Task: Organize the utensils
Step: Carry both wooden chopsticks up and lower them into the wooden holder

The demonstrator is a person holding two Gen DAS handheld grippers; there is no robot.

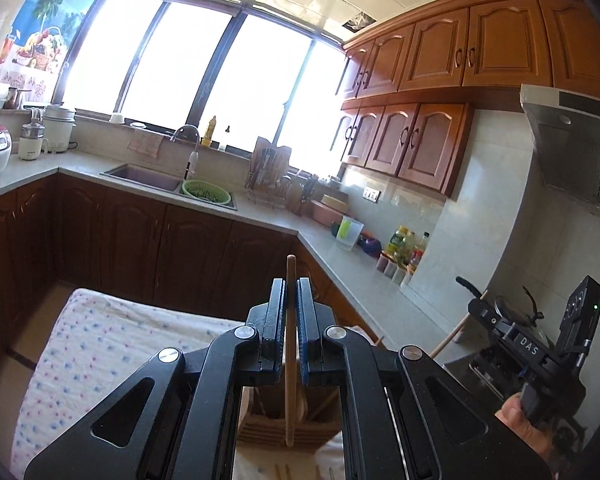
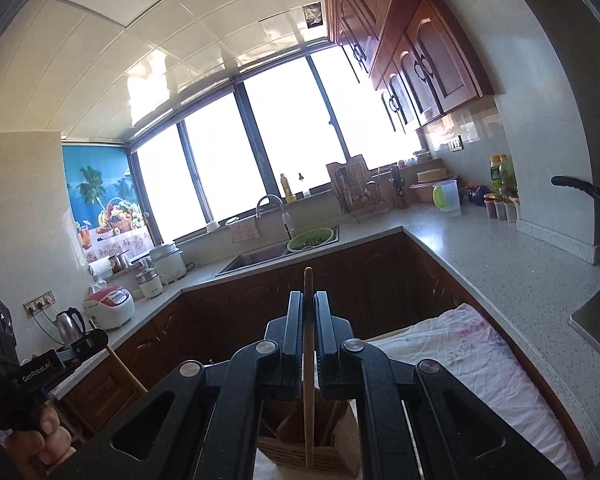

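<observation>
Above the holder (image 1: 288, 428), both grippers (image 1: 291, 304) (image 2: 309, 316) pinch sticks (image 1: 289, 344) (image 2: 309, 380), perhaps chopsticks; lower ends hidden.

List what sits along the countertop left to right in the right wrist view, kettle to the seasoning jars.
kettle → rice cooker → blender → white pot → sink → green colander → dish rack → knife block → pink basin → pitcher → seasoning jars

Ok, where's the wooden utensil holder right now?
In both wrist views the wooden utensil holder sits low centre, just beyond the fingers, on the patterned cloth.
</observation>
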